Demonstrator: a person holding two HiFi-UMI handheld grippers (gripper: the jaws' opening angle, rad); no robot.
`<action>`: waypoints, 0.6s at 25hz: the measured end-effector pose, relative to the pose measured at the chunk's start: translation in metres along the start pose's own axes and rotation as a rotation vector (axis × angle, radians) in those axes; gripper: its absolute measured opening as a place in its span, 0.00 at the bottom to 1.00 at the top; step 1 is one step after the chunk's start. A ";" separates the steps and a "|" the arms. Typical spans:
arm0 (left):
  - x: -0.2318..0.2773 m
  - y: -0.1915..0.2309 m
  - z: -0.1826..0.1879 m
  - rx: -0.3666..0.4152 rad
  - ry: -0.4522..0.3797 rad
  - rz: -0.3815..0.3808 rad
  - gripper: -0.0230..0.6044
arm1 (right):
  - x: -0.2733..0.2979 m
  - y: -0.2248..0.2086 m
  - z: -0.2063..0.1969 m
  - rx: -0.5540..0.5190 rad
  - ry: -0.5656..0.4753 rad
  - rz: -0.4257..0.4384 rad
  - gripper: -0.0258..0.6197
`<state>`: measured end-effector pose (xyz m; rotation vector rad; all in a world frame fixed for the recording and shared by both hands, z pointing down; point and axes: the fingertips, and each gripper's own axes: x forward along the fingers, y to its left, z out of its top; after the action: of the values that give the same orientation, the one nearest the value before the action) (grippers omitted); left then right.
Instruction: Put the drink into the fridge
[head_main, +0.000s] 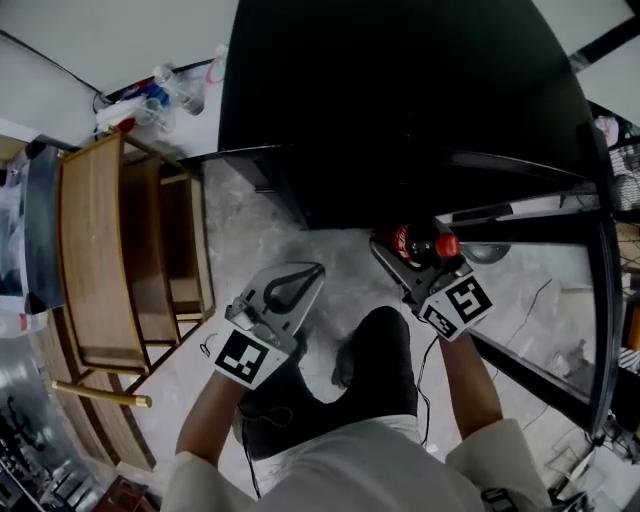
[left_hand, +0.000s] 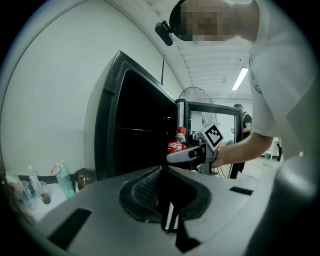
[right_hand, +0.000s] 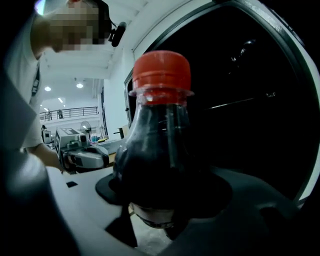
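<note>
The drink is a cola bottle with a red cap and red label. My right gripper is shut on its body and holds it just in front of the black fridge, whose inside is dark. In the right gripper view the bottle fills the middle, upright between the jaws, with the dark fridge opening behind it. My left gripper hangs lower left of it, jaws together and empty. From the left gripper view I see the bottle in the right gripper at the fridge's front.
The fridge's glass door stands swung open on the right. A wooden shelf unit stands to the left of the fridge. Plastic bottles sit on a white surface at the back left. Cables lie on the marble floor.
</note>
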<state>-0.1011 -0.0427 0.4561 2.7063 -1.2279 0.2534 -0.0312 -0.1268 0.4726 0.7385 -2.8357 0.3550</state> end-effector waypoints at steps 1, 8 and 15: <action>0.005 0.001 -0.009 0.052 0.002 -0.025 0.05 | 0.006 -0.004 -0.005 -0.017 -0.009 0.004 0.51; 0.033 0.015 -0.058 0.200 -0.045 -0.097 0.05 | 0.040 -0.026 -0.045 -0.142 -0.044 0.014 0.51; 0.061 0.018 -0.088 0.316 -0.094 -0.082 0.05 | 0.064 -0.049 -0.073 -0.261 -0.063 0.033 0.51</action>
<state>-0.0829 -0.0808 0.5563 3.0630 -1.1851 0.3389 -0.0524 -0.1776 0.5661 0.6601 -2.8778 -0.0355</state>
